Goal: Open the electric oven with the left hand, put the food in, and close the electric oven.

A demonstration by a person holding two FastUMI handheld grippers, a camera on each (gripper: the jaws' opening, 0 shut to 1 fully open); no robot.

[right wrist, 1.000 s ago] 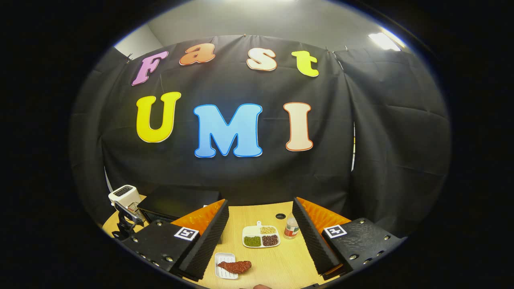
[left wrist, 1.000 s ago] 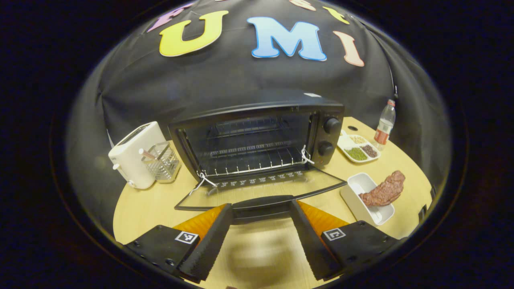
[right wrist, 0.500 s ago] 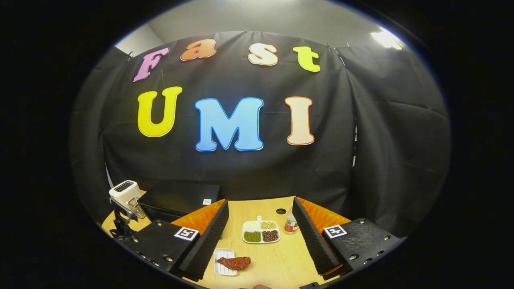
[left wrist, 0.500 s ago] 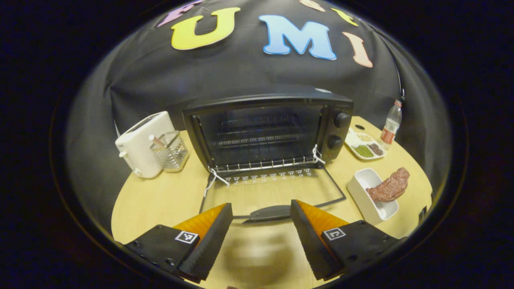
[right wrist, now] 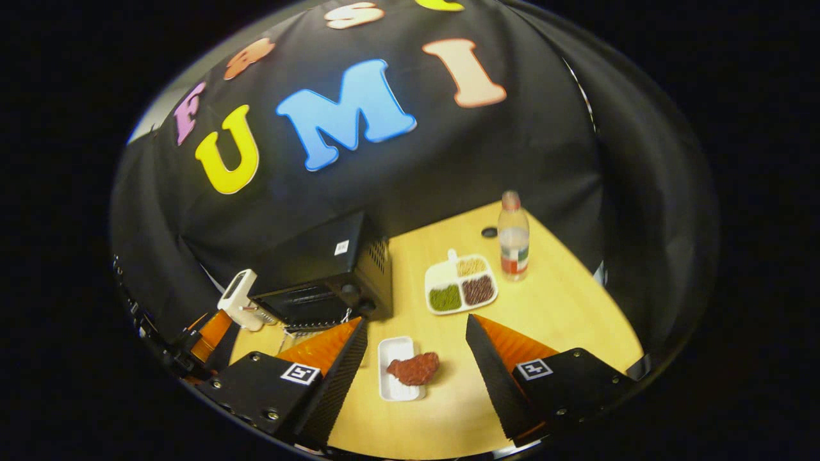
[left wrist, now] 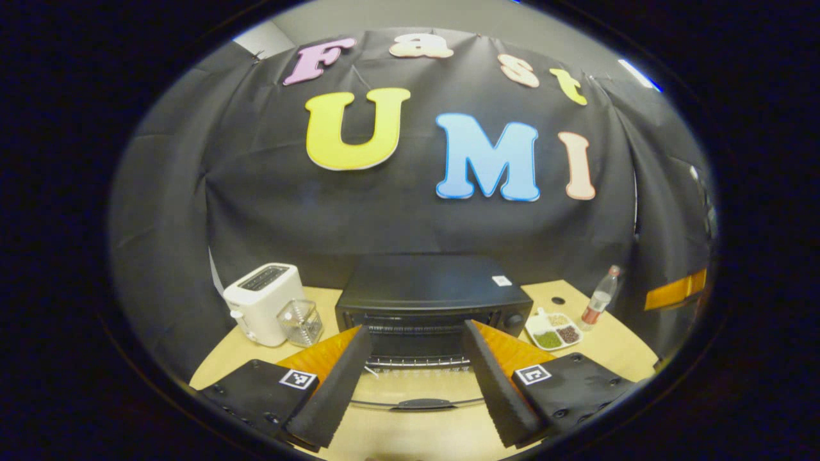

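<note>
Pale wooden tabletop: black electric oven door now down, my left gripper backed off, spread, empty. Right gripper swung over, spread above reddish-brown meat, seemingly half on white tray. Grab's next.

Left gripper view faces oven front; right gripper view high, shares oven
</note>
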